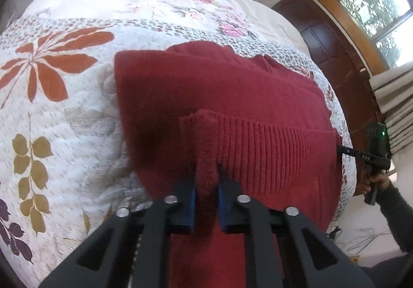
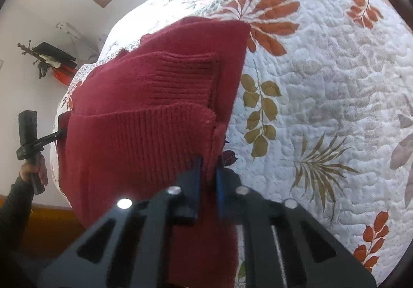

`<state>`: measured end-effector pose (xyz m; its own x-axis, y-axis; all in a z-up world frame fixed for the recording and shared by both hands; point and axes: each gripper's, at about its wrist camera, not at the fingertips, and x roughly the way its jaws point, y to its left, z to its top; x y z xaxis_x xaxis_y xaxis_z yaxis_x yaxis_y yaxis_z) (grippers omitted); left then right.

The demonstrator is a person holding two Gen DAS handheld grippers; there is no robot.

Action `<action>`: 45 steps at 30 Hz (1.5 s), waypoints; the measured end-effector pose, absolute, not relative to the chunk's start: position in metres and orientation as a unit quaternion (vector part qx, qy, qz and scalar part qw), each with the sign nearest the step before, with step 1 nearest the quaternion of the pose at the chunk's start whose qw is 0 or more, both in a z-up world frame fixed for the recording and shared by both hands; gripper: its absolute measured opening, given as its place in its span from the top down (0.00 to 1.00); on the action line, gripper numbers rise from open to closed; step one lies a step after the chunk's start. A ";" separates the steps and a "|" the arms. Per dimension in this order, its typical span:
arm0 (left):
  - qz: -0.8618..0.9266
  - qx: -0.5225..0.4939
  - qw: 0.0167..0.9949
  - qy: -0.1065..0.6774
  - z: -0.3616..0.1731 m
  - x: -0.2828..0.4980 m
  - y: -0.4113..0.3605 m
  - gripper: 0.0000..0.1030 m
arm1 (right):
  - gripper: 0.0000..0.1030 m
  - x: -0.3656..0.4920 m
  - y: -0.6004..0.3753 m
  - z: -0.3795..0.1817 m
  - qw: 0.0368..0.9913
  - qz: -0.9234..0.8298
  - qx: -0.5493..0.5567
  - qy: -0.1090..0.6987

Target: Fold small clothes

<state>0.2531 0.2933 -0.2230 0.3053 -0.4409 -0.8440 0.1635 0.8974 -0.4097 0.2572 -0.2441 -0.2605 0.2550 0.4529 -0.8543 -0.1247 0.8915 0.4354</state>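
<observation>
Dark red ribbed-knit sweater (image 1: 219, 97) on floral quilted bed (image 1: 64, 112), near hem lifted. My left claw (image 1: 206, 184) and right claw (image 2: 209, 172) each clamped on ribbed hem corner. Reckon knit soft, thick, stretchy, fairly light; doubled rib best hold.

The sweater (image 1: 219, 97) is deep red, its ribbed hem (image 1: 271, 143) the same shade. Under it, the quilt (image 1: 64, 112) is white, printed with orange, olive, grey and purple leaves. Beside the sweater, the gripper pads (image 1: 192, 206) are blue on black frames.
</observation>
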 end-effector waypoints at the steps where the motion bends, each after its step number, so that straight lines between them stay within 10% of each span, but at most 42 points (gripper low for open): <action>1: -0.188 -0.136 0.798 0.557 -0.224 0.253 0.296 0.90 | 0.92 0.257 -0.244 -0.259 0.780 0.186 0.140 0.580; 31: -0.169 -0.210 0.877 0.398 -0.104 0.194 0.334 0.93 | 0.95 0.247 -0.246 -0.120 0.859 0.197 0.132 0.455; 45: -0.165 -0.240 0.841 0.456 -0.149 0.297 0.342 0.93 | 0.95 0.353 -0.231 -0.166 0.827 0.186 0.120 0.516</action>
